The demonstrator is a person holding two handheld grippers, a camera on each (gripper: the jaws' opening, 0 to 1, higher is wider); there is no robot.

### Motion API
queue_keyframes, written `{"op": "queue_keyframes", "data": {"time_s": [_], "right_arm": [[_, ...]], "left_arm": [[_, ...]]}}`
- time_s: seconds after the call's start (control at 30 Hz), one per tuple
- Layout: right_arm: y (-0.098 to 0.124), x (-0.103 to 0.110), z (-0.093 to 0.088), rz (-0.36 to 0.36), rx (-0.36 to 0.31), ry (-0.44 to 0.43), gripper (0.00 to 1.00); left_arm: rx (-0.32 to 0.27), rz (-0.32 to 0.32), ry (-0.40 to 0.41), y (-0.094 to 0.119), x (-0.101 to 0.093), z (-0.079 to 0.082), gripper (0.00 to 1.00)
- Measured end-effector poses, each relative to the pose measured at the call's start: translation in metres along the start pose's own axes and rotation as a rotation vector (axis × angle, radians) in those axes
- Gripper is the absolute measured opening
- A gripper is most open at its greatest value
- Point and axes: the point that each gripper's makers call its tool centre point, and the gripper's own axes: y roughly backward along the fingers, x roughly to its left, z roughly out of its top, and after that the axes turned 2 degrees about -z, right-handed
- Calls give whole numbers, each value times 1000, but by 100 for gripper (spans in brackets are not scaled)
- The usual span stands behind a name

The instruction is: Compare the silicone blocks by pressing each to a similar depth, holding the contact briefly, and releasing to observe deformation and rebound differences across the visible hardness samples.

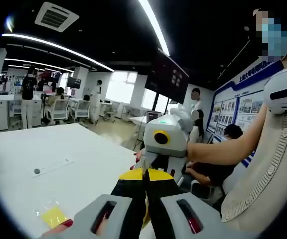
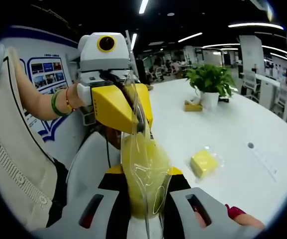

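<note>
White tabletop [image 2: 262,124] runs across a large open office with strip lights overhead, and everything below is placed against that table.

In the right gripper view, the right gripper [image 2: 144,186] rises from the bottom with its yellow-tipped jaws pressed onto a clear plastic bag [image 2: 143,169] holding something yellow. The bag hangs in the air off the near edge of the table, not resting on it. The left gripper [image 2: 133,107] comes in from the left of that view and grips the upper part of the same bag, its yellow jaws closed on the plastic. A wrist with a green bangle [image 2: 57,104] sits behind it.

On the table, near its close edge, lies a yellow block [image 2: 204,162] in its own clear wrapper, well apart from the held bag. Farther in stands a potted plant [image 2: 211,79] with a small yellow-brown box [image 2: 193,105] just beside it. A thin white strip [image 2: 263,158] lies flat toward the right side of the table.

In the left gripper view, the left gripper [image 1: 146,175] has its jaws shut together, with the right gripper [image 1: 165,139] just beyond them. The wrapped yellow block [image 1: 52,216] lies on the table [image 1: 78,169] to the left, and the white strip [image 1: 52,167] lies farther in. A red-nailed fingertip [image 1: 63,225] shows at the bottom edge.
</note>
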Motion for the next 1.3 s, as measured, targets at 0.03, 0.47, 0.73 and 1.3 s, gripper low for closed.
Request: {"op": "queue_keyframes", "data": {"time_s": [0.03,0.47,0.73,1.3], "right_arm": [[0,0,0,0,2,0,12],[4,-3,1,-16,4,17,12],[6,-8,5,-42,-12,39,17],[3,-16,3,-62,0,115,21]], "left_arm": [[0,-1,2,0,0,0,0],[-17,-5,46,-3,0,2,0],[-44,-13,56,-2,0,7,0],[-47,1,71,-2,5,4,0]]}}
